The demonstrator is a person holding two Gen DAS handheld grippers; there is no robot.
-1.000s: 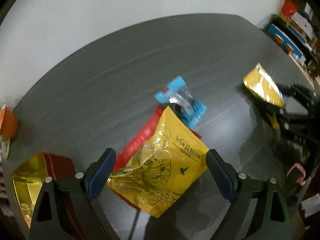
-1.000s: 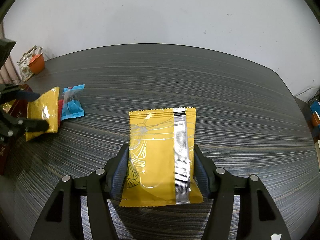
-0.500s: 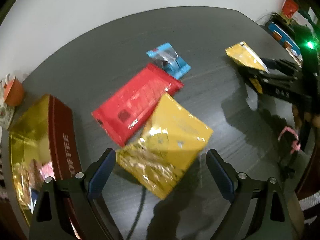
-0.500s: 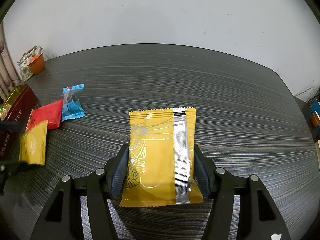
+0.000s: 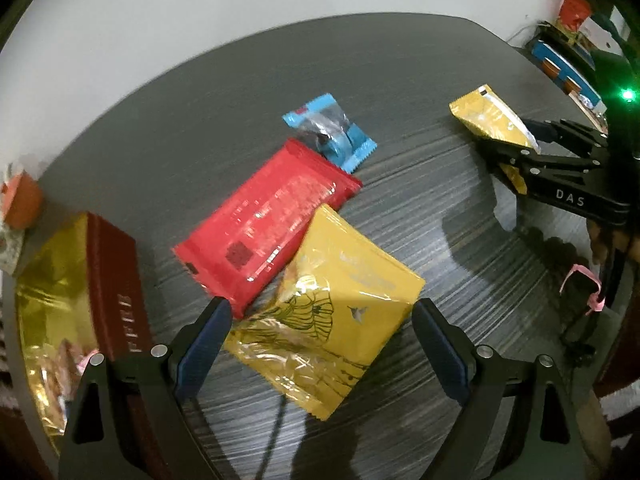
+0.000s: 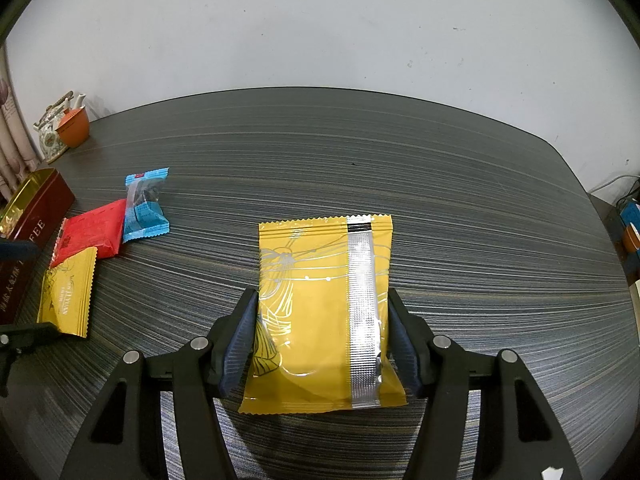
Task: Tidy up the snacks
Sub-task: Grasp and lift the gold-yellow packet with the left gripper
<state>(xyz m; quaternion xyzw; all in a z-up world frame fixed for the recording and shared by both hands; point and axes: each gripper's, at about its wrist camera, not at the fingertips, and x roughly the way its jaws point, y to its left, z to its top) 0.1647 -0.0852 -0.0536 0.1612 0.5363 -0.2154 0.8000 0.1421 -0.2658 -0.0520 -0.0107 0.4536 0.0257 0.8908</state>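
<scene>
Inspector: Any legible markings?
Recorder: "DAS" on the right gripper [image 5: 536, 136] body; "FEE" on the maroon tin [image 6: 38, 216]; "YUAN" on the small yellow packet [image 6: 68, 294].

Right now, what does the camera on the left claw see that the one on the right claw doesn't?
Only the left view shows the left claw open over its yellow packet, a pink ribbon and the right claw's side, lit green. Only the right view shows the right claw pressing the other yellow packet from both sides, and a teapot. Both share the dark table, red packet, blue candy, coffee tin and orange cup.
</scene>
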